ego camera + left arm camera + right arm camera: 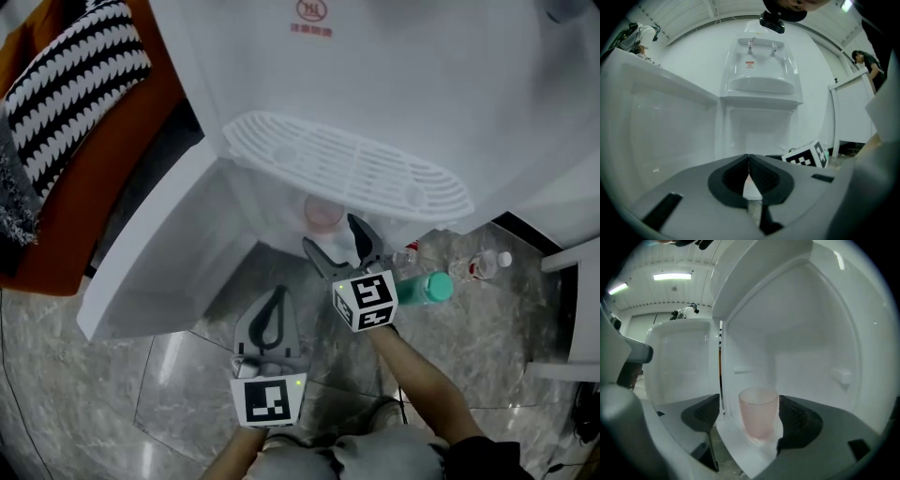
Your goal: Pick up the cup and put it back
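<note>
A frosted pink cup (323,214) stands upright on the floor of the white dispenser's lower cabinet (272,220). In the right gripper view the cup (758,412) sits between the dark pads. My right gripper (333,234) is open, one jaw on each side of the cup; a gap shows at the left pad, while the right pad lies close to the cup wall. My left gripper (278,292) hangs lower and to the left, outside the cabinet, shut with nothing in it. In its own view the left gripper (748,161) points at the open cabinet.
The cabinet door (159,253) swings open to the left. A white drip grille (347,164) juts out above the cabinet. A green-capped bottle (427,286) and a clear bottle (483,265) lie on the marble floor at the right. An orange seat with a striped cushion (75,84) stands at the far left.
</note>
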A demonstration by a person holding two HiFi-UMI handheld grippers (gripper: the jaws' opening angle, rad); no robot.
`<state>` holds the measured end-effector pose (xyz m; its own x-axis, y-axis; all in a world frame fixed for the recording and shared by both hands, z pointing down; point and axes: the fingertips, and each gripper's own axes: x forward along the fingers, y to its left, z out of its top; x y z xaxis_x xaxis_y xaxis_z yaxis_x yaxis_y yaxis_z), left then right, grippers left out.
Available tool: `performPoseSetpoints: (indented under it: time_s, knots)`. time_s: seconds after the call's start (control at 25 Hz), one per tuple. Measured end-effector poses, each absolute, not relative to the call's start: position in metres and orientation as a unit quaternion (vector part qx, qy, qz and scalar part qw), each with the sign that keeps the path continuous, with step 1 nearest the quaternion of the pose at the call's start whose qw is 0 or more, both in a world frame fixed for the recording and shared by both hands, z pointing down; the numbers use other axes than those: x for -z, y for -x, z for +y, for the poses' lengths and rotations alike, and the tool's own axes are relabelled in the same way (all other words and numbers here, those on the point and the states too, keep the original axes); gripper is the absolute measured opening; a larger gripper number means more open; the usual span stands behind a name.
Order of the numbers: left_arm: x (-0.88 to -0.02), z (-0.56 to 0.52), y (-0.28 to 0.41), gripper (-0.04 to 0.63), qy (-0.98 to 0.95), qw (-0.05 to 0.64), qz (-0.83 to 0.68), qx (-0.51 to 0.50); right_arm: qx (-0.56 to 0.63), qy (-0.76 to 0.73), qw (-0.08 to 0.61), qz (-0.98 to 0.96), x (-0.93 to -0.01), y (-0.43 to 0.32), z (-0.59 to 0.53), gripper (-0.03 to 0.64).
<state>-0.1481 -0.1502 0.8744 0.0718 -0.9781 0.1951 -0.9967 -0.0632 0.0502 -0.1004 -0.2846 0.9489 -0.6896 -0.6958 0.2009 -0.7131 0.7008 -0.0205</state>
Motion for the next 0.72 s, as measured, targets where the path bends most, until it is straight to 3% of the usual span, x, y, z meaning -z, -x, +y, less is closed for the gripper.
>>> performPoseSetpoints:
  time_s: [0.52,0.72]
  knots:
    - [-0.888,-0.14,0.17,0.012,-0.712,0.089,-0.693,-0.077,-0.06,-0.433,0.105,-0.894,-0.983,0.114,-0.329,0.368]
    - [-0.888,-0.144,0.163,0.012,-0.716,0.093,-0.688,-0.071,-0.052,-0.401,0.143,-0.903,-0.982,0.122,-0.324,0.36]
